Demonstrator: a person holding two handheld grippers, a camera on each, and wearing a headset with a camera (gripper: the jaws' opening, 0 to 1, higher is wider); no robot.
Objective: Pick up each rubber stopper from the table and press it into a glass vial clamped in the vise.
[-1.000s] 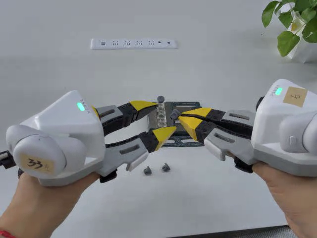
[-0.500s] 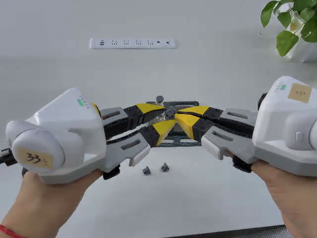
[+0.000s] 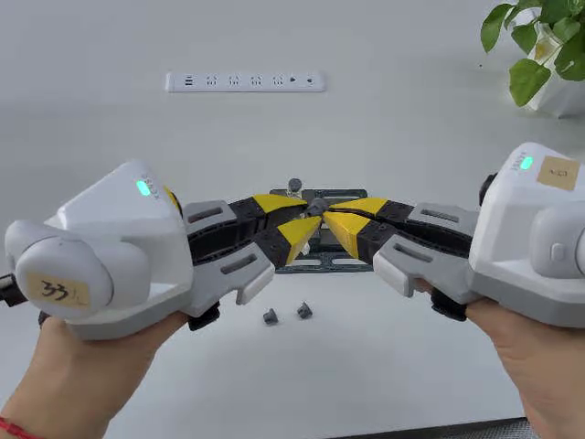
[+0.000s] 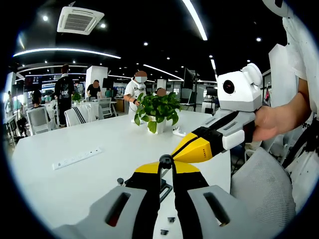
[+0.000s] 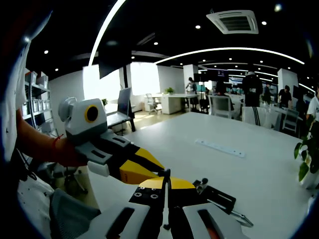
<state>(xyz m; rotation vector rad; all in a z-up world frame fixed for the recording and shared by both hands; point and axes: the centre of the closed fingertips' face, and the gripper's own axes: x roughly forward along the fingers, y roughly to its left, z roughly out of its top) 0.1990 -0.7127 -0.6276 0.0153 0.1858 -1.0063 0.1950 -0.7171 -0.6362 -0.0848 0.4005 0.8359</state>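
1. The left gripper (image 3: 309, 212) reaches in from the left, held in a hand (image 3: 82, 375). Its yellow-tipped jaws are drawn almost together, with a thin gap in the left gripper view. Whether they grip anything I cannot tell.
2. A white power strip (image 3: 245, 81) lies far back on the table (image 3: 411, 366).
3. Two loose stoppers (image 3: 271, 316) (image 3: 304, 311) sit on the table just beside each other, near the front of the vise and below the left gripper's jaws.
4. A second stopper (image 3: 294, 185) stands raised above the vise, just behind the left gripper's upper jaw. The glass beneath it is hidden.
5. The rubber stopper (image 3: 315, 207) sits over the vise, where the tips of both grippers meet.
6. The dark vise (image 3: 302, 265) lies flat on the table under the jaws, mostly covered by them.
7. The right gripper (image 3: 331, 213) comes in from the right, its jaws clenched on the rubber stopper.
8. A leafy plant (image 3: 539, 41) stands at the far right corner.
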